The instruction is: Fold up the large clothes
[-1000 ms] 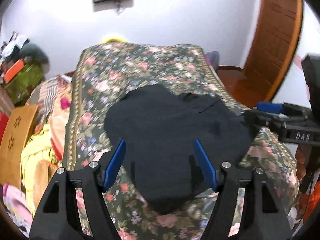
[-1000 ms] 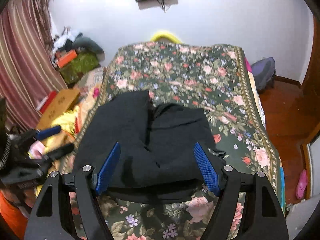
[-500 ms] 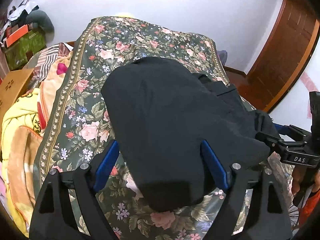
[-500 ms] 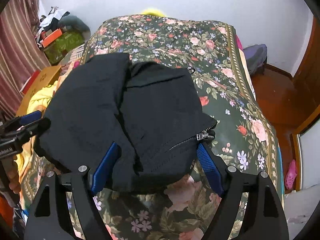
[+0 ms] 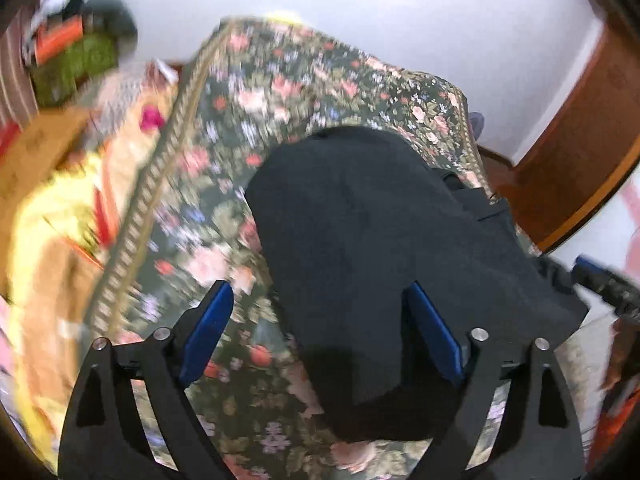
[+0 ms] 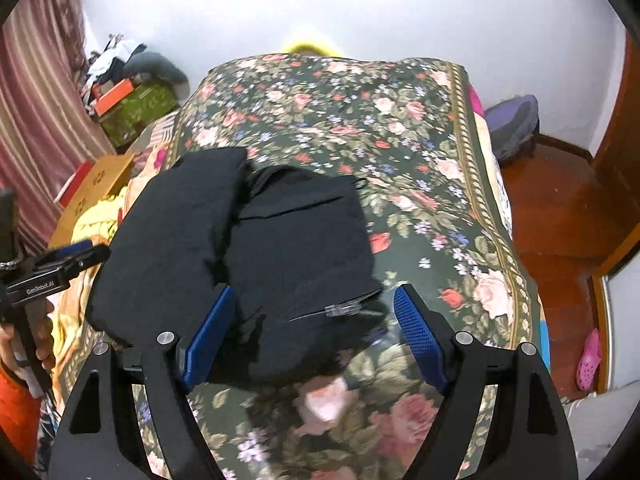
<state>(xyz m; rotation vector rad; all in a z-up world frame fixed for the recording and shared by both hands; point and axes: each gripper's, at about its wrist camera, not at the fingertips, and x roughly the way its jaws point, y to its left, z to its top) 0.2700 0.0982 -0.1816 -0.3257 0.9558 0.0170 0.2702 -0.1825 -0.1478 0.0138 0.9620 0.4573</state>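
A black garment (image 6: 256, 256) lies folded in a bundle on the floral bedspread (image 6: 360, 120), with a zipper pull (image 6: 340, 310) at its near edge. It also shows in the blurred left wrist view (image 5: 380, 240). My right gripper (image 6: 314, 336) is open, its blue pads either side of the garment's near edge, holding nothing. My left gripper (image 5: 320, 332) is open over the garment's near left part, holding nothing. The left gripper also shows at the left edge of the right wrist view (image 6: 60, 264).
The bed's right edge drops to a red-brown floor (image 6: 560, 216) with a purple bag (image 6: 516, 124) and a wooden door (image 5: 580, 140). Left of the bed are yellow bedding (image 6: 100, 216), a cardboard box (image 6: 100, 184), a green box (image 6: 136, 108) and a striped curtain (image 6: 36, 100).
Both open grippers have pulled back from the garment and lifted a little. The left wrist view has swung to the left and is blurred by motion. The garment stays folded on the bed.
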